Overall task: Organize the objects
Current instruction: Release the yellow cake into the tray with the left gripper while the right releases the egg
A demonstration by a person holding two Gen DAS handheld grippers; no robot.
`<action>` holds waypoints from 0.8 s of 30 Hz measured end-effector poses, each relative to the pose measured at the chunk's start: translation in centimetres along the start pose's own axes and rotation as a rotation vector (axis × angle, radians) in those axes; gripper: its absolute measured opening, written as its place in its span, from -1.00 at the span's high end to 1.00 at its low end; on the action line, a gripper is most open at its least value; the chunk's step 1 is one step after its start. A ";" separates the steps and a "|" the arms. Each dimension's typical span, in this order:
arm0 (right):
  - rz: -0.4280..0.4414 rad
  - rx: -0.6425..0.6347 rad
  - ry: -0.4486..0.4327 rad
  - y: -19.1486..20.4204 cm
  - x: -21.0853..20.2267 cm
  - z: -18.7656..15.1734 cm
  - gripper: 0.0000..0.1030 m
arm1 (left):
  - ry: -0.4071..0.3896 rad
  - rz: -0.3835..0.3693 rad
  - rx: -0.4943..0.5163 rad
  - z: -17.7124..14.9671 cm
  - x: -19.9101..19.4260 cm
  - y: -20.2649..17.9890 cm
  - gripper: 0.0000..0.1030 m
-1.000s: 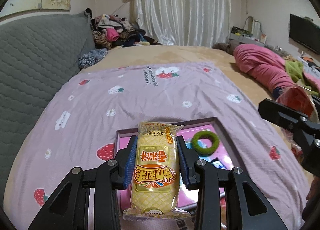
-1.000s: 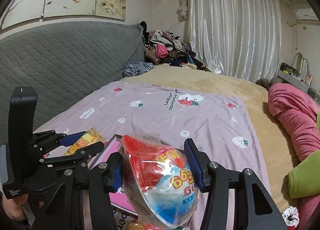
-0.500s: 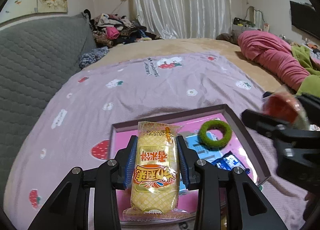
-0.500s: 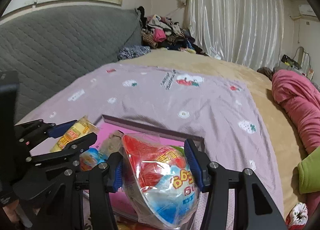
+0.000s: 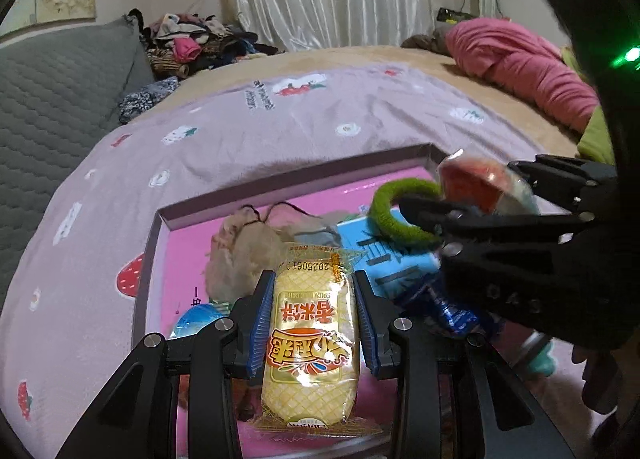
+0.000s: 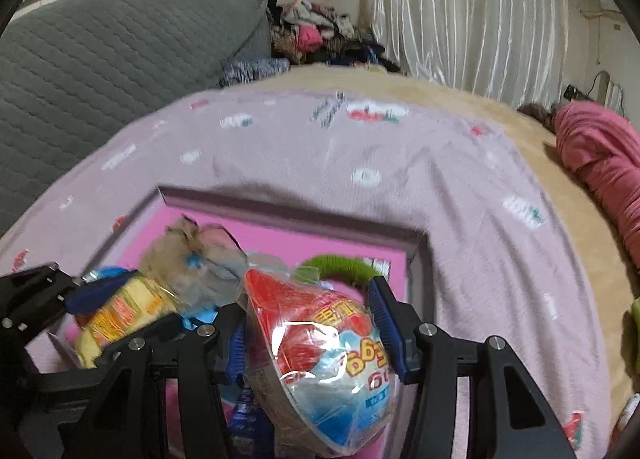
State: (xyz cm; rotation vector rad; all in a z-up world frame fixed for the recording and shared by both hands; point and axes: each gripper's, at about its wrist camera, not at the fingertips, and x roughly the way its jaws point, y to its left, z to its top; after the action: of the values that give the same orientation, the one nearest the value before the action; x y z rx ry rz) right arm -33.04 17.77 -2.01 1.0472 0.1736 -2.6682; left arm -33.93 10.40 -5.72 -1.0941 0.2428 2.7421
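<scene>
A: What's nearest?

B: The left gripper clamps a yellow cracker pack, and the right gripper clamps a red-and-blue snack bag. Both hang over the pink tray.

A: So the step?

B: Delivery, I'd judge. Next: lower each into bare tray floor, then part the jaws.

A: Farther in?

B: A green ring at two o'clock, and a fuzzy beige thing, possibly a pouch, at eleven.

Right gripper clamps red-and-blue plastic-wrapped snack bowl over shallow pink tray with dark rim. Left gripper at lower left grips yellow wafer packet. Green fuzzy ring lies in tray. Lilac printed sheet underneath.
</scene>
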 end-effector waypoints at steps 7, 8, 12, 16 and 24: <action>-0.022 -0.006 0.029 -0.5 1.5 -0.7 -0.06 | 0.035 -0.027 -0.011 -0.4 1.3 -0.2 0.25; -0.026 -0.005 0.033 -0.5 1.6 -0.7 -0.06 | 0.039 -0.026 -0.007 -0.5 1.4 -0.3 0.25; -0.027 -0.002 0.036 -0.5 1.8 -0.7 -0.06 | 0.066 -0.022 0.000 -1.1 2.0 -0.7 0.24; -0.026 0.003 0.062 -0.6 2.3 -0.6 -0.08 | 0.078 -0.021 0.003 -1.3 2.3 -0.8 0.23; -0.033 -0.006 0.063 -0.4 2.1 -0.6 -0.43 | 0.074 -0.023 0.006 -1.5 2.0 -0.6 0.01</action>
State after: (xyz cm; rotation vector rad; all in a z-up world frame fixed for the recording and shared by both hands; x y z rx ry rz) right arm -34.25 17.85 -3.94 1.1367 0.2137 -2.6638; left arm -34.26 10.91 -8.22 -1.1901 0.2469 2.6818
